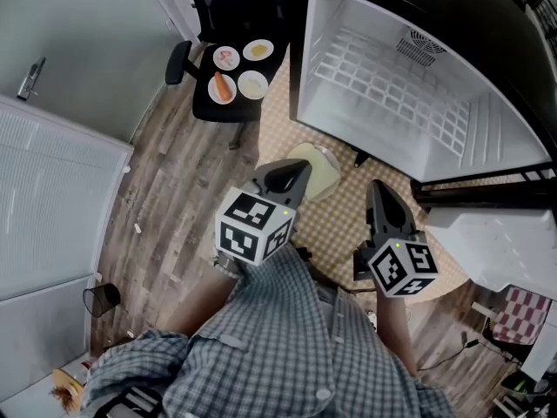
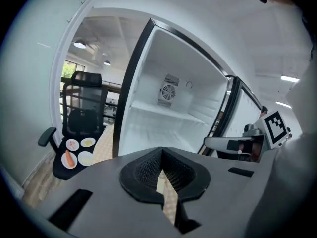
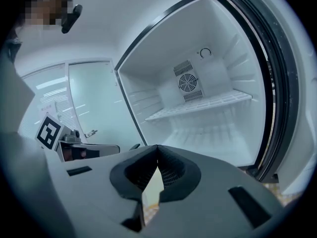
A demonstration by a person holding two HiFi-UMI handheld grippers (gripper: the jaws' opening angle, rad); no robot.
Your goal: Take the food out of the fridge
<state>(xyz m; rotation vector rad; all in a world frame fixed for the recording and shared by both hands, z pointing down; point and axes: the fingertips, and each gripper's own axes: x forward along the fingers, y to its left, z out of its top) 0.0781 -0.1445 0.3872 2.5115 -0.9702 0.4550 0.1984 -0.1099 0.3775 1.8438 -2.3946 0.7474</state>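
Both grippers shut and empty, food out on the chair.
Your left gripper (image 1: 302,169) and right gripper (image 1: 377,186) each have their jaws pressed together with nothing between them. Both are raised in front of the open fridge (image 1: 409,94) at one o'clock. The food sits on four plates (image 1: 258,50) on the black chair (image 1: 218,110) at eleven o'clock, with a carrot (image 1: 224,87) on one plate.

The room reads as an office or test space, not a home kitchen. A black office chair (image 1: 228,103) with armrests carries small plates (image 1: 241,70) of food. The open fridge (image 1: 392,85) stands on a checked mat (image 1: 344,225) over wood-look flooring (image 1: 174,207). Pale frosted-looking doors (image 3: 91,98) and strip ceiling lights (image 2: 290,78) surround it.
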